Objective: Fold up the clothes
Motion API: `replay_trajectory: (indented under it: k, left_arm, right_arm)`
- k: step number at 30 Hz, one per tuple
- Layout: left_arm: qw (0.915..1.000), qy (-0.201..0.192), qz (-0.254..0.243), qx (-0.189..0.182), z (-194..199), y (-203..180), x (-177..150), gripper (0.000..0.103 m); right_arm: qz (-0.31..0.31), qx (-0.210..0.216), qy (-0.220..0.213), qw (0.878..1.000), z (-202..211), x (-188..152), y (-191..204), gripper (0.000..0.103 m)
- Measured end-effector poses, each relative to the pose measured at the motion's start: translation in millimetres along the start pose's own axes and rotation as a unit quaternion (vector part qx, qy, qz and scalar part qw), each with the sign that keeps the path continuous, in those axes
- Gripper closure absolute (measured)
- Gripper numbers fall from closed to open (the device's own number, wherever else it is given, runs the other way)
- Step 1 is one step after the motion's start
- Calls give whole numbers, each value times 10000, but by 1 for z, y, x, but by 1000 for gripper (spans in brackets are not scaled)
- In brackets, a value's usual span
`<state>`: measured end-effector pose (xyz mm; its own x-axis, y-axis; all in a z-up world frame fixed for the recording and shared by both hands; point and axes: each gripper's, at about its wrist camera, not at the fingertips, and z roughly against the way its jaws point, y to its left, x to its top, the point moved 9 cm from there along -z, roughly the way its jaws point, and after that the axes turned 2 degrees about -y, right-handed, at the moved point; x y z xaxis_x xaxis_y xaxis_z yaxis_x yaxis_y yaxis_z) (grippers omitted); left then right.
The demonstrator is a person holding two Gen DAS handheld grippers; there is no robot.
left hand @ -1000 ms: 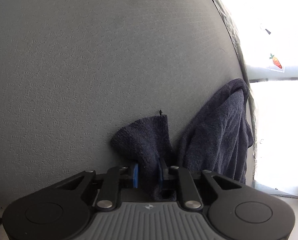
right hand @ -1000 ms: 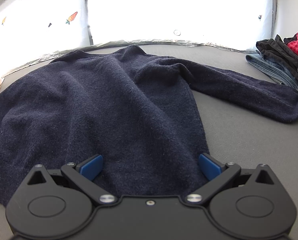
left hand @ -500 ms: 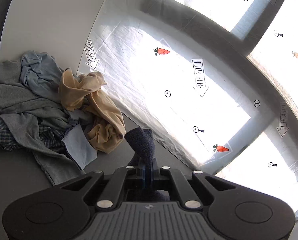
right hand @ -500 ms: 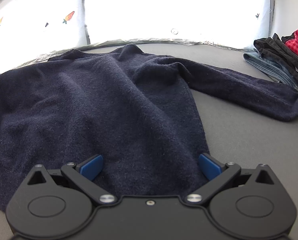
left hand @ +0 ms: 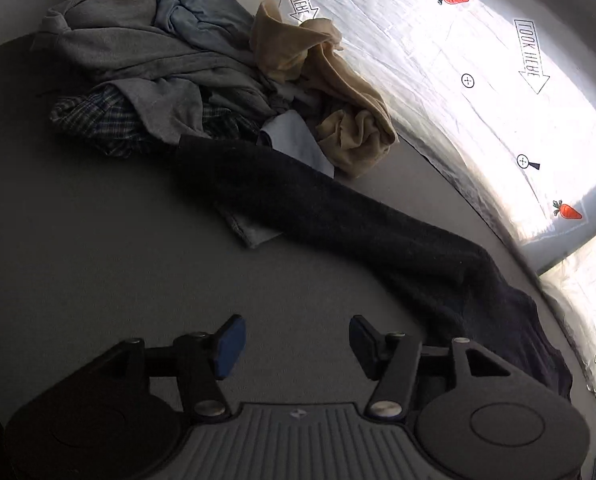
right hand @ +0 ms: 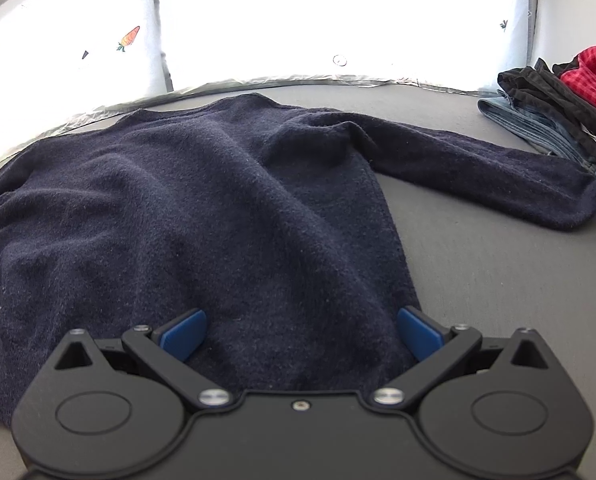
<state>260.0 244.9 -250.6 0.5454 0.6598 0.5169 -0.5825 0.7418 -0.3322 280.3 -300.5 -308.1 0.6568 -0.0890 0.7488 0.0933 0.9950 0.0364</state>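
Left gripper (left hand: 294,344) just opened — sleeve (left hand: 317,208) lies apart

The left tool (left hand: 294,344) has just been opening; its jaws stand apart with nothing between them. The right tool (right hand: 301,334) has its jaws spread wide, pointing toward 12 o'clock.

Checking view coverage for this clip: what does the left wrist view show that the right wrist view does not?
Only the left wrist view shows the unsorted pile of grey, blue, plaid and tan clothes, with the sweater's left sleeve stretched toward it. Only the right wrist view shows the sweater's body and the stack of denim, black and red garments. Both show the navy sweater and grey table.
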Motion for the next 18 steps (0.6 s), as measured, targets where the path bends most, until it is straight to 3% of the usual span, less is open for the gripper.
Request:
replay_trajectory:
  k: [4, 9, 12, 15, 18]
  left_arm:
    - [9901, 769, -1105, -400, -12, -46, -86, 44]
    - [9667, 1250, -2051, -883, -11, -88, -140, 34]
    - [9586, 1490, -2162, -1101, -10, -97, -160, 34]
    - [9580, 1619, -2141, -1009, -13, -97, -175, 34]
    - [9609, 1495, -2187, -800, -9, -99, -181, 37]
  right_arm:
    - [227, 48, 281, 9993, 2, 3, 0, 0]
    - [124, -202, 325, 9992, 16, -2, -18, 2]
    - [-106, -220, 440, 9987, 25, -12, -32, 9]
    - [-221, -81, 467, 9986, 34, -19, -38, 17]
    - [-22, 183, 519, 9985, 39, -19, -33, 41]
